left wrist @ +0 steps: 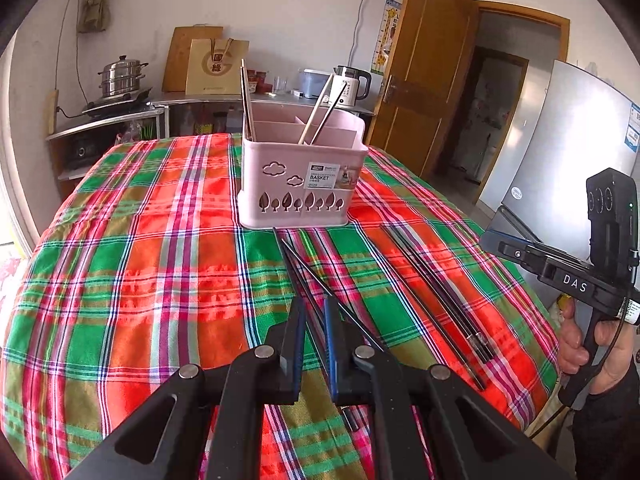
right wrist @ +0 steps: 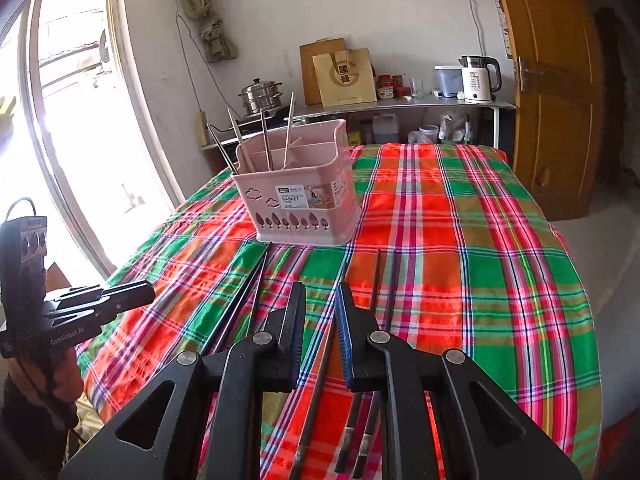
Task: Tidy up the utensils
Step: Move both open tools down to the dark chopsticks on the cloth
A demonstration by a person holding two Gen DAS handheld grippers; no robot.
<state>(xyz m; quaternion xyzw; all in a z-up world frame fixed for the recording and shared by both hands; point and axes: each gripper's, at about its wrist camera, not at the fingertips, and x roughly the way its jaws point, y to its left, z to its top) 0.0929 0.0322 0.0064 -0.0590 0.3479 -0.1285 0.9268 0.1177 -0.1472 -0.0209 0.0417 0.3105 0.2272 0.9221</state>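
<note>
Both hands are low over the bench: the left tool [left wrist: 314, 316], jaws nearly closed and empty, and the right tool [right wrist: 320, 304], slightly parted and empty, should each open wider, straddle one black chopstick [left wrist: 308, 276] just ahead, then pinch squarely before lifting toward the pink basket [left wrist: 300, 172].

"BASKET" on pink basket [left wrist: 324, 178] label, "DAS" on right tongs [left wrist: 575, 284], "GenRobot.AI" on left tongs [right wrist: 66, 338], "55" on kettle [right wrist: 474, 76]

I've got the basket [left wrist: 302, 172] standing mid-table [left wrist: 120, 280], chopsticks [left wrist: 247, 100] upright in its compartments. Just before the basket lie two loose chopsticks [left wrist: 304, 268]; to the basket's front right lies another bundle [left wrist: 436, 296]. Behind the basket runs a counter [left wrist: 200, 100] carrying a kettle [left wrist: 352, 84].
</note>
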